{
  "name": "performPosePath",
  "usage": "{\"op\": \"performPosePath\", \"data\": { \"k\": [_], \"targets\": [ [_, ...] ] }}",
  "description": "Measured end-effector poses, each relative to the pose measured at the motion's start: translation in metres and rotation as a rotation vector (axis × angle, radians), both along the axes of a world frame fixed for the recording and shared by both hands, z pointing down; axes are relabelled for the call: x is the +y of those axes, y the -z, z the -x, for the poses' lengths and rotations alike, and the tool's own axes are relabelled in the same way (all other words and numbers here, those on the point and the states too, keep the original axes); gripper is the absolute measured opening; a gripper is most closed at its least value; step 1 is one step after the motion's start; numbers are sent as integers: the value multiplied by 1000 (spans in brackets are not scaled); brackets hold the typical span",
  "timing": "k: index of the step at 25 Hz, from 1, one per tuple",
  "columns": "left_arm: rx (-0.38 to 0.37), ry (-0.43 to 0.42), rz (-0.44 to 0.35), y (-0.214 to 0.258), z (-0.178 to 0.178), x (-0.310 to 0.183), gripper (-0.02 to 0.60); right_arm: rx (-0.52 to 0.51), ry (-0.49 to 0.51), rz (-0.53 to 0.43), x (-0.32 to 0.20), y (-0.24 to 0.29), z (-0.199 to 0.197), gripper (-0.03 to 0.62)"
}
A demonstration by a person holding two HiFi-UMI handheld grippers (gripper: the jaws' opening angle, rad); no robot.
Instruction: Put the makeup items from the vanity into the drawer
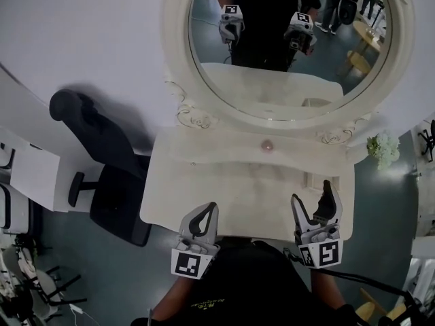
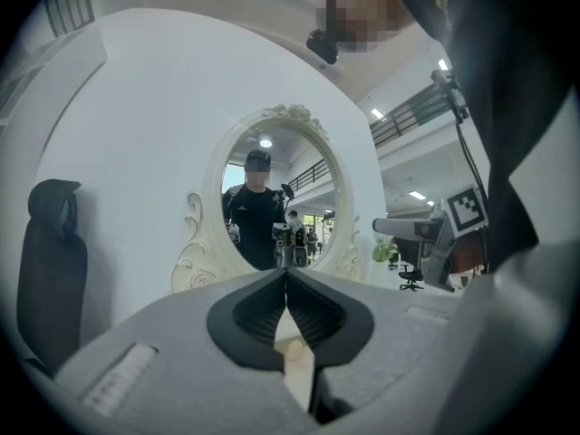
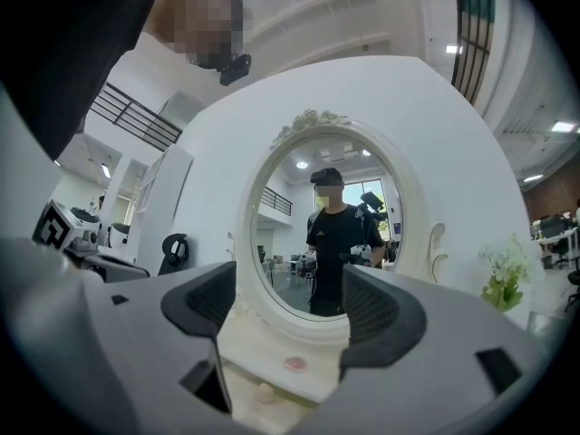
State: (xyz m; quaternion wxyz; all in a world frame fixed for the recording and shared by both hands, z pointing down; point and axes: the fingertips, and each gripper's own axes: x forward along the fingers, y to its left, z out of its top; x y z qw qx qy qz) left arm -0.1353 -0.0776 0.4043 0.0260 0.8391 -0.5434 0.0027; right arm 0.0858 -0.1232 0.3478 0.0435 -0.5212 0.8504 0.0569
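A small round pink makeup item (image 1: 266, 145) lies on the raised back ledge of the cream vanity (image 1: 204, 182), just under the mirror. In the right gripper view the pink item (image 3: 294, 363) shows low between the jaws, well ahead of them. My right gripper (image 1: 314, 197) is open over the vanity's front right part, with nothing between its fingers (image 3: 213, 302). My left gripper (image 1: 207, 212) hovers at the front left, its jaws closed together (image 2: 285, 284) with nothing visibly in them. No open drawer is in view.
An oval mirror (image 1: 285, 39) in a carved cream frame stands behind the vanity and reflects the person with both grippers. A black office chair (image 1: 109, 175) stands to the left. White flowers (image 1: 384, 148) stand at the right edge. A small pale knob (image 3: 263, 392) shows below the ledge.
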Motion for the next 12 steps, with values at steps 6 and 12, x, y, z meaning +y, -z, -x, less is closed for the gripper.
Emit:
{"op": "performPosePath", "data": {
  "k": [6,12],
  "targets": [
    [19,38,32,-10,3,4,21,50,56,79,-33,-24,12,351],
    [33,75,94,-28,12,5,21,142,94,313,-104,-91,34,351]
  ]
}}
